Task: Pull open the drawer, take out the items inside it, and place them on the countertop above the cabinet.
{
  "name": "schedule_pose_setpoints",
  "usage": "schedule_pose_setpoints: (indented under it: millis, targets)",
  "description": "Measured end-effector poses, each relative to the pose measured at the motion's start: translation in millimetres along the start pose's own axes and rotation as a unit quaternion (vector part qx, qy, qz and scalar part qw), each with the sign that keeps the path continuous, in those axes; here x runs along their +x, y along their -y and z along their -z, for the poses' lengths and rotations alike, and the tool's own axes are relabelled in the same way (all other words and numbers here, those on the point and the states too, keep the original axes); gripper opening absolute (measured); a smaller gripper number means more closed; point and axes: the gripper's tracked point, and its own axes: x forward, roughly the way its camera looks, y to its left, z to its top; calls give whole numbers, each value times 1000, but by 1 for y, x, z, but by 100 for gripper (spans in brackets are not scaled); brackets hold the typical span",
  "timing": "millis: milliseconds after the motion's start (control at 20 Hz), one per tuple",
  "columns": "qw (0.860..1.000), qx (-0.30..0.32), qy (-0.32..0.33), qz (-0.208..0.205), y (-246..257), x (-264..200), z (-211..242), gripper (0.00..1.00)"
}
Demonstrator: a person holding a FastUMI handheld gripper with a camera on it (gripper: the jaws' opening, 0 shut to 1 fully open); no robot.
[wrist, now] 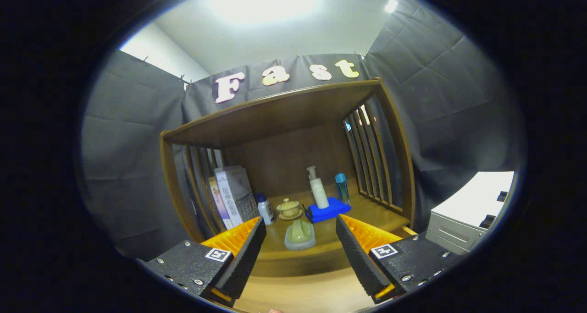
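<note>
Between the wide-open, empty tool (300,246), a pale dish (300,235) fronts crowded bottles (318,189).

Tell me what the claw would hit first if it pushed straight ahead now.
Likely the pale green dish between the open claw's fingers, with the lidded cup and blue cloth beyond; depth is uncertain.

Matt wooden cabinet (293,116); glossy plastic pump bottle (318,191); ribbed tool (300,239) pads.
</note>
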Motion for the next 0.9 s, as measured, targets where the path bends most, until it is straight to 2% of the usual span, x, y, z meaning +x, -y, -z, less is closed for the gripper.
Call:
schedule_pose_setpoints:
  millis: [150, 450, 550, 650, 900]
  targets:
    - [1000, -6, -18, -13, -7, -36, 35, 95]
    - [992, -103, -66, -25, -1, -87, 131, 95]
    - [991, -94, -90, -24, 1, -97, 156, 96]
    - [992, -94, -80, -21, 4, -103, 158, 96]
    - [989, -87, -120, -9, 10, -115, 191, 95]
